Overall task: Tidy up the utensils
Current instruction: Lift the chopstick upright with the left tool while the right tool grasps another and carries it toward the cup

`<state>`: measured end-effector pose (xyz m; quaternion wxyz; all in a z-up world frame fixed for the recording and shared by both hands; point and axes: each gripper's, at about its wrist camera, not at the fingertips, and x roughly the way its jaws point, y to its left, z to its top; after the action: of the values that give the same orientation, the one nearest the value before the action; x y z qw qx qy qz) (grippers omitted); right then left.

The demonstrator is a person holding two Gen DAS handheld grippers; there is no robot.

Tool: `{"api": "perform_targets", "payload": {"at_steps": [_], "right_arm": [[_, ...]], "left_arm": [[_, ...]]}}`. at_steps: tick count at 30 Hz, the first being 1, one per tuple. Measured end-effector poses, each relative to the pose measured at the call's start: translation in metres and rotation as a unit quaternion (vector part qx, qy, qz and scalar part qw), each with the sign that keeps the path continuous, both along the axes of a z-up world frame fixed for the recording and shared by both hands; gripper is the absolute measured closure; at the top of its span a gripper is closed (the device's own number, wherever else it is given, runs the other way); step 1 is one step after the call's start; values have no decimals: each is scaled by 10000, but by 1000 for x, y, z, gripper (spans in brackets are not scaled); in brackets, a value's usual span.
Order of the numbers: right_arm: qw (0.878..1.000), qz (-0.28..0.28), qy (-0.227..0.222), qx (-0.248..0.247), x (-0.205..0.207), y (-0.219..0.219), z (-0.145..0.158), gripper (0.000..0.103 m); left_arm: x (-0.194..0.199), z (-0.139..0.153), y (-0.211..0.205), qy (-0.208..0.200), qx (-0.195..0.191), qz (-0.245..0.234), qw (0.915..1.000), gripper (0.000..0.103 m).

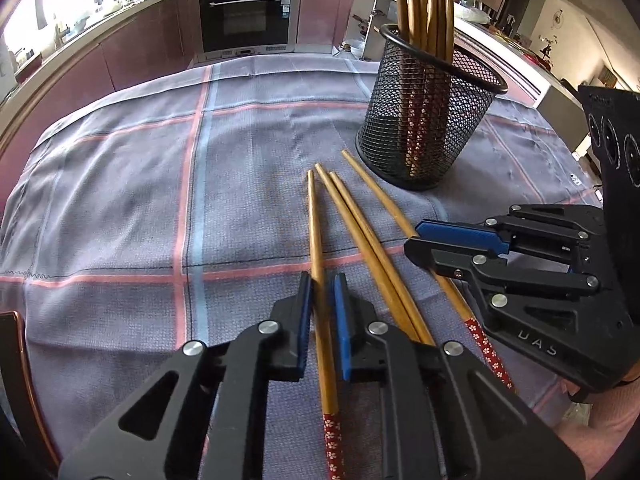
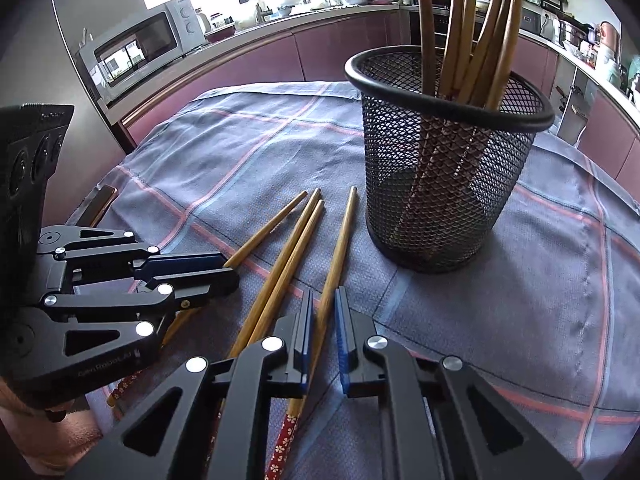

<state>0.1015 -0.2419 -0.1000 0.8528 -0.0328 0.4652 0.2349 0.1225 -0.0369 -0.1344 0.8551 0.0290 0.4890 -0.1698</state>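
Observation:
Several bamboo chopsticks with red flowered ends lie side by side on the cloth. My left gripper (image 1: 323, 280) is shut on the leftmost chopstick (image 1: 316, 232), its blue pads on either side of the shaft. My right gripper (image 2: 324, 296) is shut on the rightmost chopstick (image 2: 344, 232). Between them a pair of chopsticks (image 1: 360, 224) lies loose and touching. The right gripper (image 1: 412, 237) shows at the right in the left wrist view, the left gripper (image 2: 233, 268) at the left in the right wrist view. Just beyond stands a black mesh cup (image 1: 428, 120) (image 2: 444, 184) holding several upright chopsticks.
A grey-blue checked cloth (image 1: 120, 200) covers the table. Beyond its far edge run pink kitchen cabinets with a built-in oven (image 1: 246, 16) and a microwave (image 2: 140, 48). A dark brown edge (image 1: 12, 360) shows at the near left.

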Motion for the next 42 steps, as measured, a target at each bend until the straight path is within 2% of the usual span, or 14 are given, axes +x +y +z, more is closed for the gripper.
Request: {"api": "perform_targets", "payload": {"at_steps": [3,10,19,24,33,42], "right_arm": [[10000,-14,-8,29,0,-1,0,94],[9994,8,77,345,-1,-7,3,97],[9970,60,158,760,-4,-10,9,97],[9953,123,94,951,-8,-12,18,97],[9911,58,-242,1305,-14,-27,44,97],[9850,-115,-839,1505,-23,-42,80,97]], "left_arm": [[0,0,1,14,-18,46,10000,95],[-3,4,3,8,-237,58,9997,95],[-5,11,5,179,-858,-95,9961,95],[-9,20,6,62,-1001,-136,9949,95],[-15,46,17,-189,-1309,-71,9912,95],[-25,80,16,-684,-1346,-27,9885,96]]}}
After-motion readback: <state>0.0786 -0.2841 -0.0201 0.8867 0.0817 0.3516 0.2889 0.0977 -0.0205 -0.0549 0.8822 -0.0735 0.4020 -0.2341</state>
